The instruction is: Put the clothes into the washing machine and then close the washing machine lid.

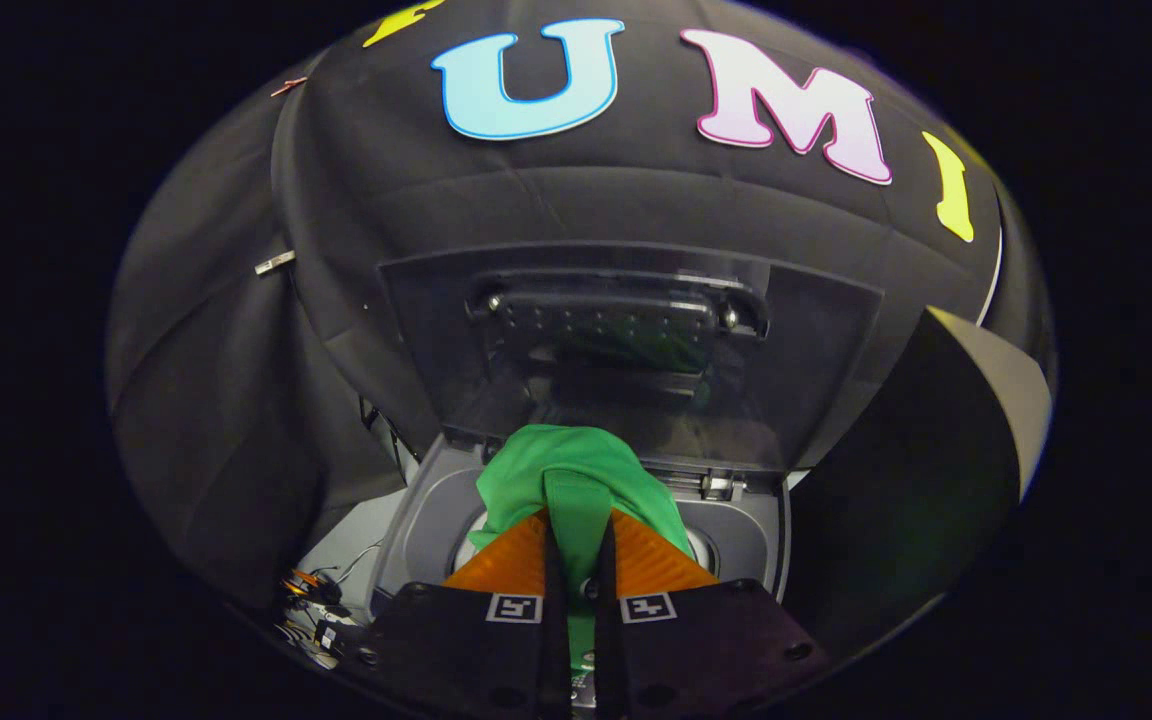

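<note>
The gripper [576, 530] squeezed a green cloth [561, 475] tight and held it over the open washing machine [416, 520], lid [626, 340] up.

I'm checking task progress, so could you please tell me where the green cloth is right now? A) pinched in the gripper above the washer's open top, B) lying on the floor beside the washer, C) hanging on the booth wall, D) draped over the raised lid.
A: the gripper is shut on the green cloth, which bunches just ahead of its fingers over the washer opening, with the lid raised beyond.
</note>
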`<action>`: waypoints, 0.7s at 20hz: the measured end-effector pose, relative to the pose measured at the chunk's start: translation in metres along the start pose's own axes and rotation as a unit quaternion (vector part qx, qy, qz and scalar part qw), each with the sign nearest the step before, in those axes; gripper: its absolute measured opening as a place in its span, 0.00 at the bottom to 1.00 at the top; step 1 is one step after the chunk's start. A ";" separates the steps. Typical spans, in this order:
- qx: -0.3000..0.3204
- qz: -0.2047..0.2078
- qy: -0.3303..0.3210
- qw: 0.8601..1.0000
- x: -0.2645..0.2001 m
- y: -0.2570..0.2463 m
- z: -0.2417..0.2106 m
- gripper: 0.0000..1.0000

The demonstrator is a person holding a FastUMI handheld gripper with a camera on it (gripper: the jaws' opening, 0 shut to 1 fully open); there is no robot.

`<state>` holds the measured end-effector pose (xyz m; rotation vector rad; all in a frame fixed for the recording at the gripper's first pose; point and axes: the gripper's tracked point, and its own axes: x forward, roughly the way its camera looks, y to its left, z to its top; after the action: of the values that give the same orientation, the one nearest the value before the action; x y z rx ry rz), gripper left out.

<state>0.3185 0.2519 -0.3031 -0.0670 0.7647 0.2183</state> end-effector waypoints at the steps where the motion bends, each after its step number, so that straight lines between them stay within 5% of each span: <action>1: 0.001 -0.004 -0.001 1.000 0.008 -0.002 -0.005 0.14; 14: -0.008 -0.041 0.006 0.999 0.072 -0.020 -0.055 0.15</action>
<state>0.3360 0.2375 -0.3924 -0.1144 0.7700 0.1456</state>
